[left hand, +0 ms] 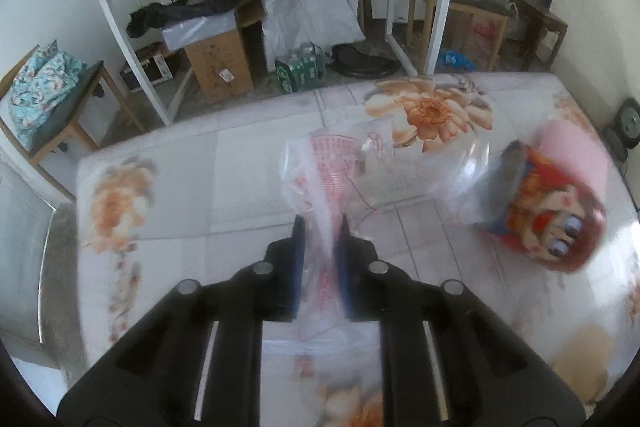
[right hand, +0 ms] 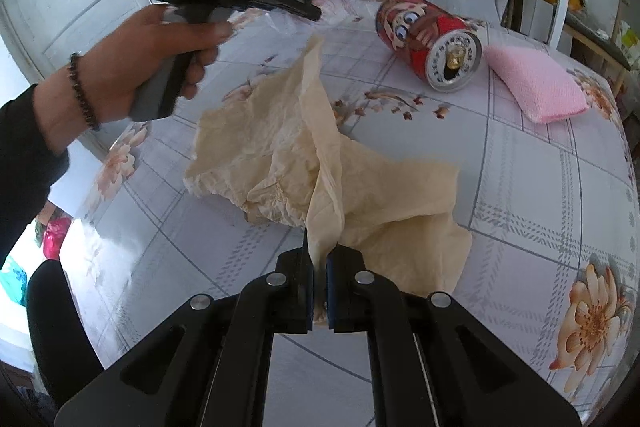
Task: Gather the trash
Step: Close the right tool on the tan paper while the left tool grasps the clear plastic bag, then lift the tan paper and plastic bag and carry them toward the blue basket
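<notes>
Your left tongs (left hand: 320, 227) are clamped on a gathered fold of the clear plastic bag (left hand: 352, 167), which has red print on it. In the left wrist view the bag balloons upward from the fingertips toward the centre of the frame, blurred by motion, and its far edge overlaps the can (left hand: 552, 207) at the right.

Your right tongs (right hand: 318, 255) are pinched tight on a ridge of the crumpled beige paper (right hand: 320, 155). In the right wrist view the sheet spreads across the middle of the frame, lying on the flower-printed surface (right hand: 540, 195), with one peak rising toward the upper centre.

The red cartoon-printed can (right hand: 428, 39) lies on its side in the upper right of that view, its pull-tab end facing the camera. Just to its right sits a pink sponge (right hand: 536, 87), close beside the can; contact between them is hard to judge.

In the upper left of the right wrist view your left hand (right hand: 132, 67) grips the handle of the other gripper, a beaded bracelet (right hand: 82, 95) on the wrist. The bag shows only faintly past that gripper's tips.
</notes>
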`<state>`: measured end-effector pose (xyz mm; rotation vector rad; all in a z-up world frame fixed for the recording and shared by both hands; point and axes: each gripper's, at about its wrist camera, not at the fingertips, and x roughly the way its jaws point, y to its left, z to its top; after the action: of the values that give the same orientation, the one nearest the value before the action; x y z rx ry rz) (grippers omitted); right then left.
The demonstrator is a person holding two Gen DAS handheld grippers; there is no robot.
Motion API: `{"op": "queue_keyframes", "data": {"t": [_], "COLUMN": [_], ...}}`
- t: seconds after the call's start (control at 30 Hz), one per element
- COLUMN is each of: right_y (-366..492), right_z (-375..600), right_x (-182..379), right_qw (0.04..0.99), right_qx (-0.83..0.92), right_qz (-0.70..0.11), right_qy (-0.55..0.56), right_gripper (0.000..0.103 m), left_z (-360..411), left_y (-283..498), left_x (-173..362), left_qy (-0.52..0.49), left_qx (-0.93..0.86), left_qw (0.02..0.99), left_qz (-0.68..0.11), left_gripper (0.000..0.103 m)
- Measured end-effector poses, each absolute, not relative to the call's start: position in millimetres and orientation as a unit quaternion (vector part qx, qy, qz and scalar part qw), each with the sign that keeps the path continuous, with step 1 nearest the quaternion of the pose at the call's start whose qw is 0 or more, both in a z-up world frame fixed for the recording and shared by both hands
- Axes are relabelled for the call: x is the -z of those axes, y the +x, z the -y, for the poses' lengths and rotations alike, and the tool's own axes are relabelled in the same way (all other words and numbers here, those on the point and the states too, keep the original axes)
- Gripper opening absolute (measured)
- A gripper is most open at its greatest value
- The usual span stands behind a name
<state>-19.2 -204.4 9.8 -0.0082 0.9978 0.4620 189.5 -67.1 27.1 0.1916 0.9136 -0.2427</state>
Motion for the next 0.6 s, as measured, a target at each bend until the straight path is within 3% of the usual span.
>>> {"op": "queue_keyframes", "data": {"t": [0.27, 0.6], "right_y": [-25, -49], "right_z": [192, 150], "right_x": [-13, -48], "right_qw": [0.856, 0.864], "right_qx": [-0.23, -0.263], "right_qz": [-0.463, -0.427], "right_qy": [-0.015, -0.05], "right_gripper": [0.005, 0.005], "left_z": [11, -116], "left_y": [105, -96], "left_x": [-96, -142], "left_qy": [0.078, 0.023], "left_qx": [0.112, 0.051], "left_qw": [0.905, 0.93], "left_qz": [-0.403, -0.364], "left_gripper": [0.012, 0.012]}}
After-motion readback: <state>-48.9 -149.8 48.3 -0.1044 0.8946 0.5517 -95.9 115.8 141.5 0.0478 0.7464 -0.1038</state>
